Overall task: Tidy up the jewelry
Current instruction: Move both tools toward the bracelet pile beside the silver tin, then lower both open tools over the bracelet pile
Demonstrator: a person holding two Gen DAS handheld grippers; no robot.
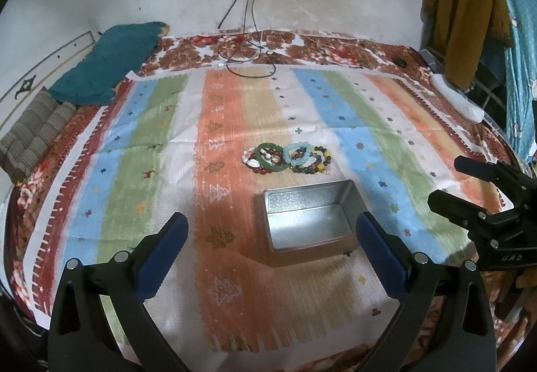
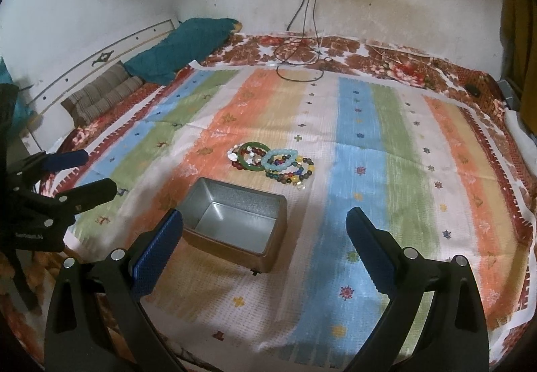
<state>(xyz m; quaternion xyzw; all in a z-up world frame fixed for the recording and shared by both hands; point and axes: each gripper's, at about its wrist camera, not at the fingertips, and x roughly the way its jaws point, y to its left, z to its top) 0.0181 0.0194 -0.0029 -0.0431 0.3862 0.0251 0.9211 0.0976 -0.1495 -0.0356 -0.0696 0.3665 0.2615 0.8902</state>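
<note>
A pile of bracelets (image 1: pixel 287 159) lies on the striped cloth: a green bangle (image 1: pixel 271 155), a light blue bead bracelet (image 1: pixel 299 155), dark mixed bead strands and a white shell one. It also shows in the right wrist view (image 2: pixel 273 164). An open, empty metal tin (image 1: pixel 307 219) stands just in front of the pile, also in the right wrist view (image 2: pixel 235 221). My left gripper (image 1: pixel 272 231) is open and empty, hovering in front of the tin. My right gripper (image 2: pixel 265 227) is open and empty, to the right of the tin; it shows in the left view (image 1: pixel 446 180).
The striped cloth (image 1: pixel 151 144) covers a bed with a floral sheet. A teal pillow (image 1: pixel 110 63) and a folded striped blanket (image 1: pixel 33 134) lie at the far left. Charger cables (image 1: pixel 248 53) hang from a wall socket. Clothes (image 1: pixel 470 13) hang at the right.
</note>
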